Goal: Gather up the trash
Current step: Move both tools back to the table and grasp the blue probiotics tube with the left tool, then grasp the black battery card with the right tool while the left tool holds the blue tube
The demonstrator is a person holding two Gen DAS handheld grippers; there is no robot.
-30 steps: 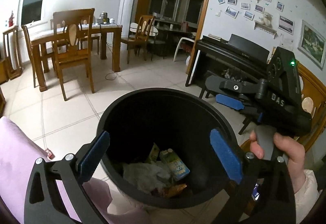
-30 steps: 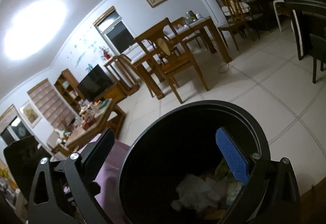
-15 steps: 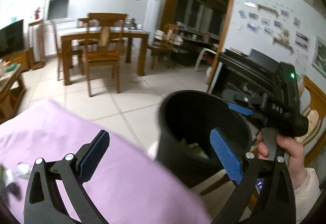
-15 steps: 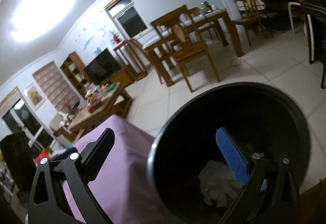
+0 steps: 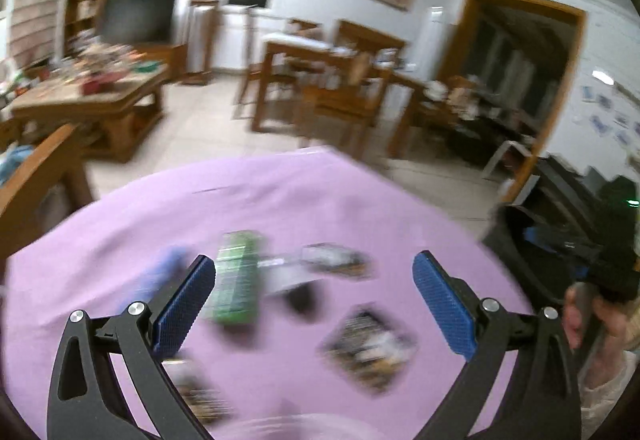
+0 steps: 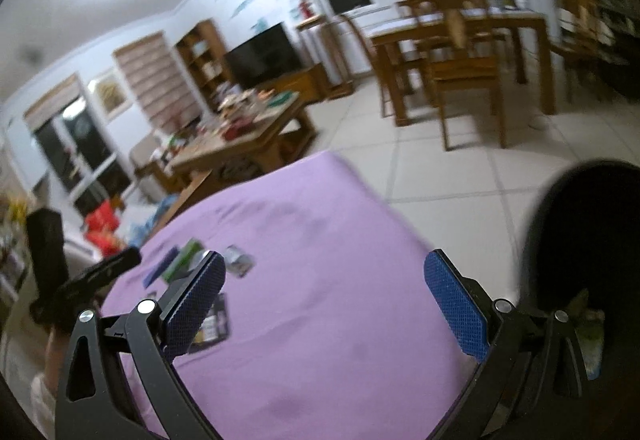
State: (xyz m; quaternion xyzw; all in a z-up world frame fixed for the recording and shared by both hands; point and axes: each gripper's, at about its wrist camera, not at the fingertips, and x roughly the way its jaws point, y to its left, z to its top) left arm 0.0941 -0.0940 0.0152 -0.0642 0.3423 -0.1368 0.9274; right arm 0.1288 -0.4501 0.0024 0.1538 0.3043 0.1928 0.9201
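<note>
1. Left claw (image 5: 314,304): black skeletal frame with cut-out slots, silver round screws at the joints, blue textured pads (image 5: 185,306) on both fingers.
2. Right claw (image 6: 325,306): same black frame, silver screws, blue dimpled pads (image 6: 456,310).
3. A hand (image 5: 596,324) wears a pale cuffed sleeve (image 5: 606,396).

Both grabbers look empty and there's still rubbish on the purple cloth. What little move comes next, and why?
Probably lower the left gripper onto the long green packet lying on the purple tablecloth and close on it. Both grippers are open and hold nothing, several blurred wrappers lie on the cloth, and the green packet sits closest to the left gripper's fingers. The black round bin waits beside the table on the right.
</note>
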